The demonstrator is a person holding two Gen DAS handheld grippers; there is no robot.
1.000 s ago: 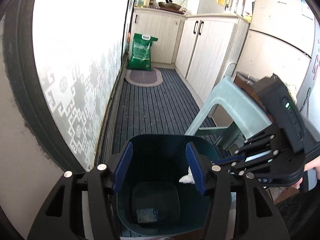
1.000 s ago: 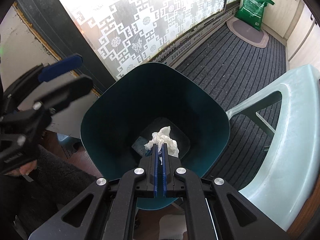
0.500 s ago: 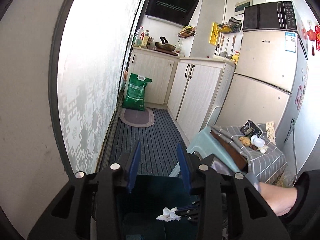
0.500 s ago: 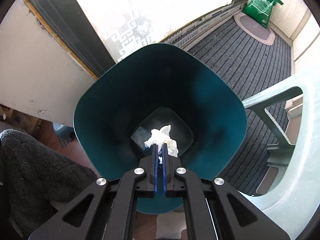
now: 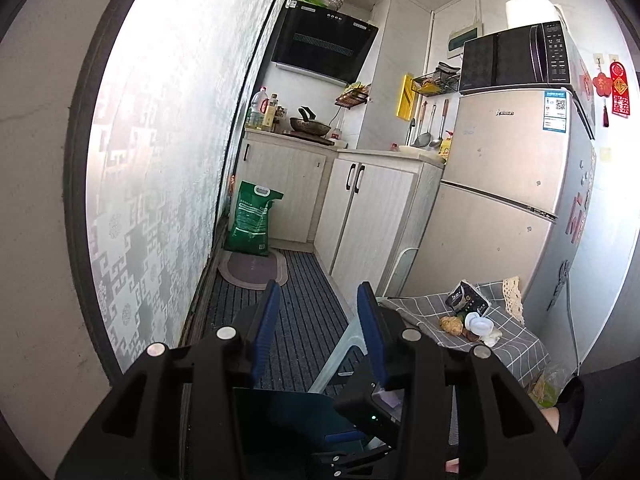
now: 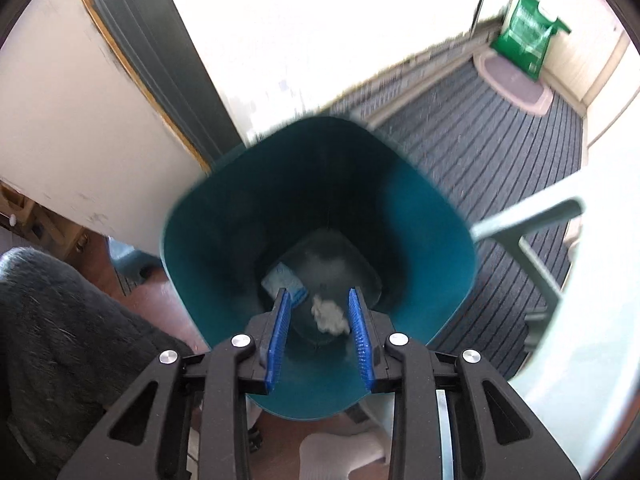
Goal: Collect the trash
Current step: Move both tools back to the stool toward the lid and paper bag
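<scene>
Only the right view looks into the bin (image 6: 420, 216), where the tissue (image 6: 329, 315) lies below the right gripper (image 6: 320, 336), jaws released; the left gripper (image 5: 318, 330), jaws also released and empty, faces the fridge (image 5: 508, 200).

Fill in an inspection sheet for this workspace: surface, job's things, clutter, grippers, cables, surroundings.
Surface: dark striped floor mat.
Job's things: crumpled white tissue lies in the teal plastic bin, beside a blue wrapper.
Clutter: packet and scraps on the grey checked cloth.
Grippers: right gripper open above the bin; left gripper open, empty.
Cables: nothing seen.
Surroundings: green sack, beige fridge, pale green plastic chair.
</scene>
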